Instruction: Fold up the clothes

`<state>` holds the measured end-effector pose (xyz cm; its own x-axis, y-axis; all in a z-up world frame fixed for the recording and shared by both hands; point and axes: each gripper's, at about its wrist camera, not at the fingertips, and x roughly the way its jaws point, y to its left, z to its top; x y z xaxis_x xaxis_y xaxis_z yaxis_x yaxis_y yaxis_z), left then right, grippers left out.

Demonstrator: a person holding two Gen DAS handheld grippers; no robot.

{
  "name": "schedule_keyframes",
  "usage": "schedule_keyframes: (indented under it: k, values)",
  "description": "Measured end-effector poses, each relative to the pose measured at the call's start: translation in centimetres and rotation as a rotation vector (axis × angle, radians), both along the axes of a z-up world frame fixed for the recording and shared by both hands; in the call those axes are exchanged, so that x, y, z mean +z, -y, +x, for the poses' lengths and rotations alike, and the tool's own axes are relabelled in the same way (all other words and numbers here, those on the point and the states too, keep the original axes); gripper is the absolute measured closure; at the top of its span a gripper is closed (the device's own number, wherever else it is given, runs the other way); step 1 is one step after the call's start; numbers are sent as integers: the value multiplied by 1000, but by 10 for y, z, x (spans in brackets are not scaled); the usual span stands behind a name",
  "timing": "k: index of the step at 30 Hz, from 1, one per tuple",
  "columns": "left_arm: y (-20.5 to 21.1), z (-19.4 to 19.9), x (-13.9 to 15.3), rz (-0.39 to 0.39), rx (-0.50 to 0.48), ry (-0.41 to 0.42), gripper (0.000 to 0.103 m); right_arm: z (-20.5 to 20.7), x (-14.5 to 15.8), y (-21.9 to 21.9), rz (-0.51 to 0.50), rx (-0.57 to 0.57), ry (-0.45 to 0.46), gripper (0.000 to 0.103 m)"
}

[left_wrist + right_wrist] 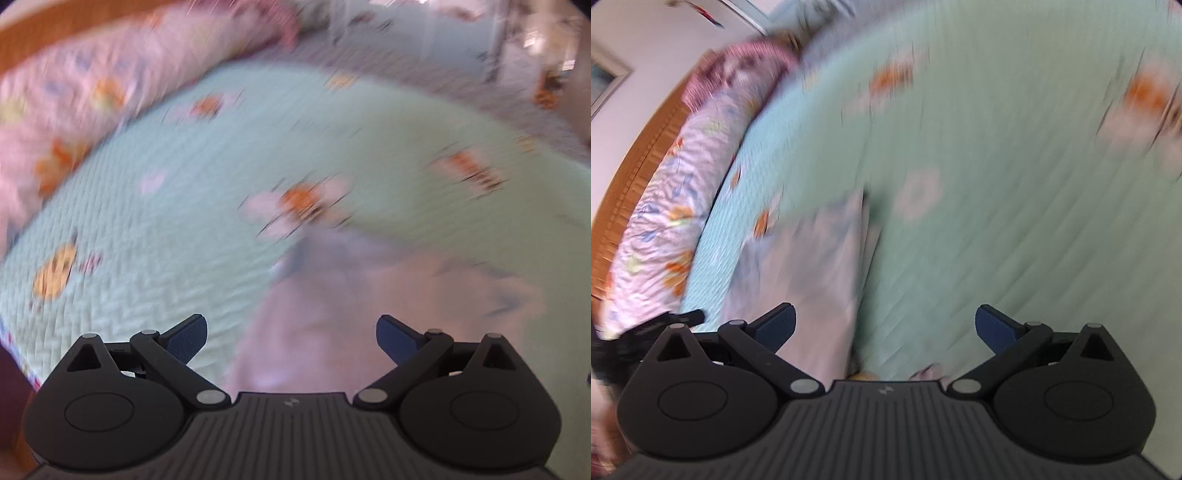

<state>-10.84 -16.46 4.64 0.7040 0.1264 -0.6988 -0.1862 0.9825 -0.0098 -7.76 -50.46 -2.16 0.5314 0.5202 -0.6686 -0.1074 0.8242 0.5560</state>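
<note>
A mint-green quilted bedspread (207, 206) printed with orange and white flowers is being shown across most of both blurred views, ahead of each claw. A rolled floral quilt (661, 229) is being seen along the bed's edge, far to the left of the right claw, with a wooden headboard (639, 155) behind it. A pale lilac garment (354, 314) is being seen lying on the bedspread, directly ahead of the left claw (291, 338) and spreading to its right; in the right wrist view the garment (820, 266) is lying ahead of and left of the right claw (884, 326). Both claws are being held wide apart, with nothing between their blue pads (190, 338).
</note>
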Motion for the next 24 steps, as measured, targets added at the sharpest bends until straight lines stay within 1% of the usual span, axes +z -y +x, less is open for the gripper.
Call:
schedule_keyframes:
  k: [1,2,3,4,5,7,8,10,11,12,13,14,15,16,18,19,21,24]
  values:
    - [12,-7,11,29,-8,32,3,-19,24,5,-71,-22,133,0]
    - [33,-18,29,34,-34,90,3,-37,48,9,-143,-44,268,0]
    - [54,-28,46,39,-60,147,0,-57,70,12,-214,-59,401,0]
    - [74,-37,62,40,-87,199,0,-75,88,14,-277,-66,522,0]
    - [90,-40,71,47,-113,234,0,-91,101,17,-330,-72,615,0]
    - [123,-47,89,59,-166,301,0,-108,111,26,-407,-118,654,0]
    - [135,-48,95,57,-194,318,0,-117,116,31,-446,-142,672,0]
    - [160,-55,107,38,-265,359,0,-124,120,44,-474,-227,651,0]
    - [169,-61,111,22,-298,387,0,-129,121,52,-483,-261,656,0]
    - [179,-68,115,14,-321,421,0,-136,120,61,-501,-307,687,0]
    - [189,-76,120,7,-344,454,0,-143,118,67,-543,-359,731,0]
    - [199,-83,123,4,-365,485,0,-149,116,73,-611,-417,766,0]
    - [211,-85,121,29,-371,499,0,-155,113,80,-681,-474,800,0]
    - [223,-88,120,54,-378,513,0,-157,109,89,-732,-527,793,0]
    - [249,-91,116,102,-394,537,0,-162,100,122,-739,-598,741,0]
    - [265,-87,110,111,-426,515,0,-163,96,137,-727,-619,714,0]
    - [291,-67,91,48,-518,411,0,-157,84,157,-744,-642,662,0]
    - [329,-37,62,-42,-647,255,0,-149,67,179,-784,-673,608,0]
